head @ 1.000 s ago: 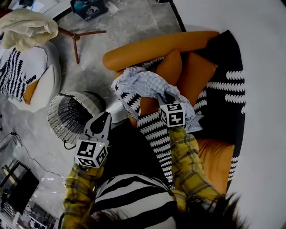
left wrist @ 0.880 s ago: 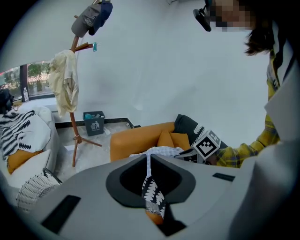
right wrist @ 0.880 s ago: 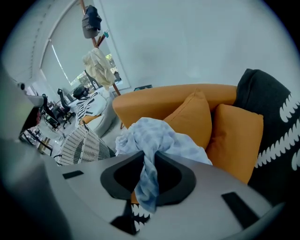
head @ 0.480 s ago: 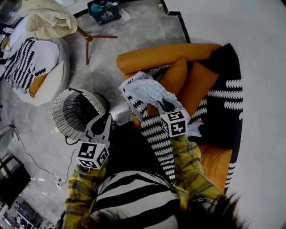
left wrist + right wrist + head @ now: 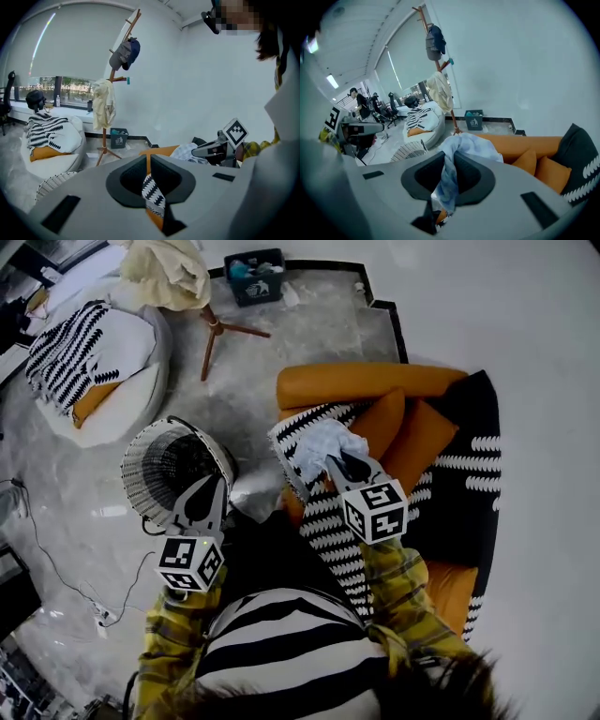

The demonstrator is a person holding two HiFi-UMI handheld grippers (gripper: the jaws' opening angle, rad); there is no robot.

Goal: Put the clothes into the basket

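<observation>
The right gripper (image 5: pixel 449 157), jaws just closing, clamps the pale blue garment (image 5: pixel 323 442) above the orange sofa (image 5: pixel 356 385). The left gripper (image 5: pixel 147 163) hangs closed and empty near the white woven basket (image 5: pixel 139 491).

The right gripper (image 5: pixel 337 461) grips a bunched pale cloth (image 5: pixel 316 441) above the orange sofa (image 5: pixel 361 385). The left gripper (image 5: pixel 207 487), jaws together, hangs beside the wicker basket (image 5: pixel 139 448) on the floor (image 5: pixel 300 329).

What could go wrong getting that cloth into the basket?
The cloth is pinched only by a fold in the right hand-held gripper, so it might slip out. Its loose end may drag on the sofa. The basket is off to the side, so it might miss.
</observation>
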